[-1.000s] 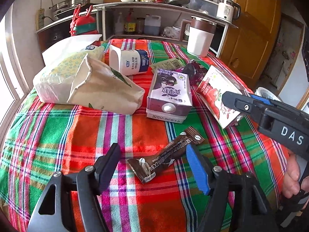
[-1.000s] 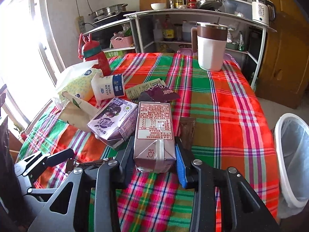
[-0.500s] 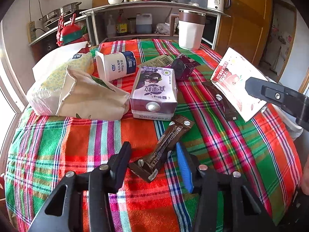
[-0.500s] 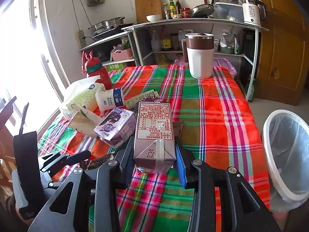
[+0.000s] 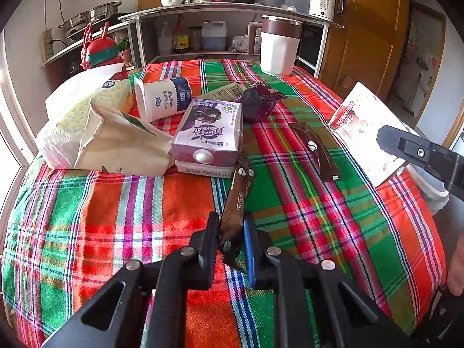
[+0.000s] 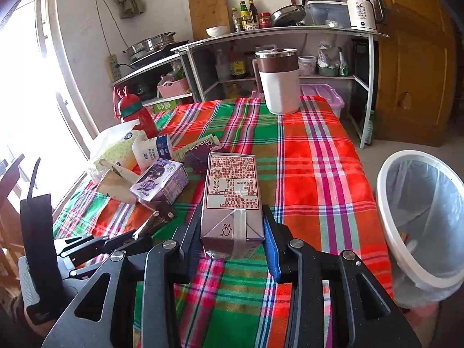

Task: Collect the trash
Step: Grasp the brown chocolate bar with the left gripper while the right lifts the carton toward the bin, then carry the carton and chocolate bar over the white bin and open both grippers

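Trash in hand comes first: the brown snack wrapper point(image 5: 236, 203) is pinched at its near end by the left gripper point(image 5: 230, 233), whose jaws have just been closing and now press on it from both sides. Its long axis runs straight away from that gripper, the far end touching the purple milk carton point(image 5: 210, 134) lying on the counter point(image 5: 116, 203). The right gripper point(image 6: 232, 232) holds a second carton, the mauve drink box point(image 6: 232, 191), squeezed across its narrow sides with its long axis pointing forward along the fingers and its far end tilted up.

What the coming move turns on, as I judge it, is the bin: the white trash bin point(image 6: 388, 232) with its clear liner stands on the floor just off the counter's edge, to the right of the right gripper and lower than the box (so the right hand is plainly the nearer one). The left gripper lies well across the counter from it.

Both grippers point forward and downward over the plaid cloth. A second brown wrapper point(image 5: 317, 152), a dark purple pouch point(image 5: 258, 103) and a white yogurt cup point(image 5: 165, 98) are not yet collected.
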`<state>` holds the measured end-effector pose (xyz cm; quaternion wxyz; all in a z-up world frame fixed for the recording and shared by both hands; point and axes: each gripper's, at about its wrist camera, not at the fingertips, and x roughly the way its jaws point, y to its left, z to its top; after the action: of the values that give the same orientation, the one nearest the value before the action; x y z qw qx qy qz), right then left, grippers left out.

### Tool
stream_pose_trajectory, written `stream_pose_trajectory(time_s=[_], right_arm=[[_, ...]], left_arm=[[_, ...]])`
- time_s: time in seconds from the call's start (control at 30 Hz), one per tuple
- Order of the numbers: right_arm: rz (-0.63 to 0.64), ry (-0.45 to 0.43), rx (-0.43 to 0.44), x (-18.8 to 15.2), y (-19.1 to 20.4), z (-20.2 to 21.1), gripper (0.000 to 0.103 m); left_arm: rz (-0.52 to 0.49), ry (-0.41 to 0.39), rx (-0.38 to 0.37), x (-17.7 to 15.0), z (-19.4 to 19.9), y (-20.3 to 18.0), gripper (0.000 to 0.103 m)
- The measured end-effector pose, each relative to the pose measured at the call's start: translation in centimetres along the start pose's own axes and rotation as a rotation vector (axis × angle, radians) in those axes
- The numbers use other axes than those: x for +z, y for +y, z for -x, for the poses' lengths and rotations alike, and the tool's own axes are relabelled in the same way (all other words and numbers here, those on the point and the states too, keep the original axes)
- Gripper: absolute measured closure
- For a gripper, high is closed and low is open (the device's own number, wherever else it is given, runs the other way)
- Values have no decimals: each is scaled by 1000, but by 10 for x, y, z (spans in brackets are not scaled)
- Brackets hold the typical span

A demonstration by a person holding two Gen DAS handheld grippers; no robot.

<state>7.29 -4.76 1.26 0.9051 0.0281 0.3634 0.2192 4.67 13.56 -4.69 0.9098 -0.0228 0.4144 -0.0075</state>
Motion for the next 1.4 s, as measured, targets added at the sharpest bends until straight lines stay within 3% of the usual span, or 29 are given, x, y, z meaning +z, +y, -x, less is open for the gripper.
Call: stream_pose_trajectory(time_s=[0.3,0.67,1.03,1.4], right_arm=[[-34,-27,-11,0,-16,12,65],[-79,-68,-57,1,-46,33,65],[-120,-108,-147,3,-93,59,65],[-181,-123,-251,2,-155,81,65]], left_arm=[[7,-35,-41,0,17,-15,86],[-12,-83,-114,24,31,-50,86],[-81,-113,-222,51,33,-115,86],[-172,-121,-277,68,27,-180,86]])
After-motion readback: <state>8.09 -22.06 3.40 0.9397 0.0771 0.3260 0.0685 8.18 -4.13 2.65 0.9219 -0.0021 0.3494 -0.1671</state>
